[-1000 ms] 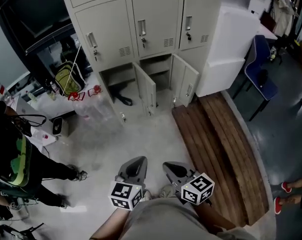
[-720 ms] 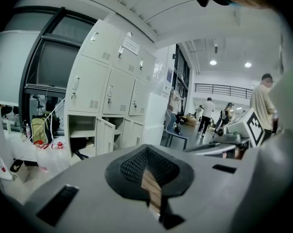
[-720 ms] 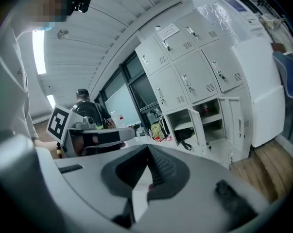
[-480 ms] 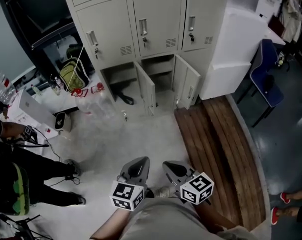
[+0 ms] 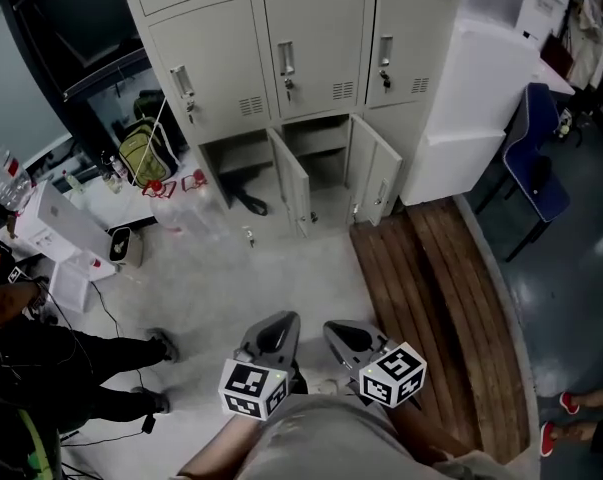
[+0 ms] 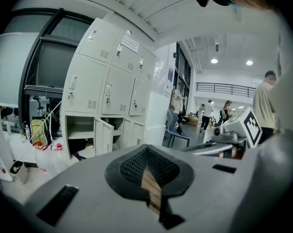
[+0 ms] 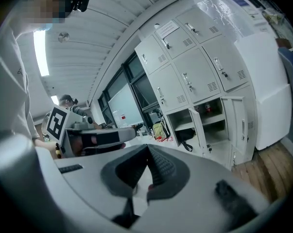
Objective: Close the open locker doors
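A beige locker bank (image 5: 286,63) stands ahead on the grey floor. In its bottom row two doors hang open: the middle one (image 5: 293,190) and the right one (image 5: 377,178), with empty compartments behind them. Both show far off in the left gripper view (image 6: 104,136) and the right gripper view (image 7: 241,126). My left gripper (image 5: 274,332) and right gripper (image 5: 343,335) are held side by side near my body, well short of the lockers. Both are shut with nothing between the jaws. Each gripper appears in the other's view: the right one (image 6: 233,134), the left one (image 7: 90,136).
A person (image 5: 51,368) stands at the left, near a white box (image 5: 63,223), bags (image 5: 136,153) and floor clutter. A white cabinet (image 5: 476,93) adjoins the lockers on the right. Wooden planks (image 5: 436,308) run along the right, with a blue chair (image 5: 529,153) beyond.
The person at the left has shifted down and left in the head view. The lockers sit slightly closer. Both grippers stay shut and in the same place near my body.
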A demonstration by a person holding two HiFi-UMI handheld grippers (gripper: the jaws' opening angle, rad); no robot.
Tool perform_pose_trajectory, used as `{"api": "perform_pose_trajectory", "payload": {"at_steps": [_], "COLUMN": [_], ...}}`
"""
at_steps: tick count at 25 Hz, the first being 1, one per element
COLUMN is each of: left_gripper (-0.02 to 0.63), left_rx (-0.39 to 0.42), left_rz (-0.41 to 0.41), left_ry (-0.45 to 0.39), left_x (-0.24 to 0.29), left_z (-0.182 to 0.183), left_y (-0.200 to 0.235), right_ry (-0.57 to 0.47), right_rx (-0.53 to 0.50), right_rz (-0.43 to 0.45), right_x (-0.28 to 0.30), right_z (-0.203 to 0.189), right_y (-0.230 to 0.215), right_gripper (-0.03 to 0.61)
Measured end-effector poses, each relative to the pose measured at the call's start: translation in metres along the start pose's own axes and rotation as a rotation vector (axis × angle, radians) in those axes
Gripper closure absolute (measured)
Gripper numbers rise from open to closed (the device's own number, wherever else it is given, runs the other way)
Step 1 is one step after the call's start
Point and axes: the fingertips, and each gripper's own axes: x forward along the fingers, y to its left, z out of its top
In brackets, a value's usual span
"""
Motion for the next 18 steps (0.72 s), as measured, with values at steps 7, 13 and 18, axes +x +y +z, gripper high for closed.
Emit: {"api": "perform_pose_trajectory", "payload": {"at_steps": [7,13,18], "left_gripper": [0.600,0.600,0.600], "left_rx": [-0.017,-0.024,-0.008], "left_rz": [-0.012,-0.036,-0.087], "left_ry": [-0.012,-0.007,-0.010], "left_x": [0.030,0.061,0.095], "left_z": [0.012,0.022,0.048], "left_y": [0.030,0.072,0.110], "right_ry": [0.013,0.014,-0.001], "right_rx": [-0.004,0.015,0.023], "right_rz": [-0.025,-0.060,-0.098], "right_x": [0.029,0.069,0.110], "right_z": [0.012,0.026,0.054], "right_y": [-0.026,-0.054,-0.075], "right_gripper": [0.551,0.551,0.551]}}
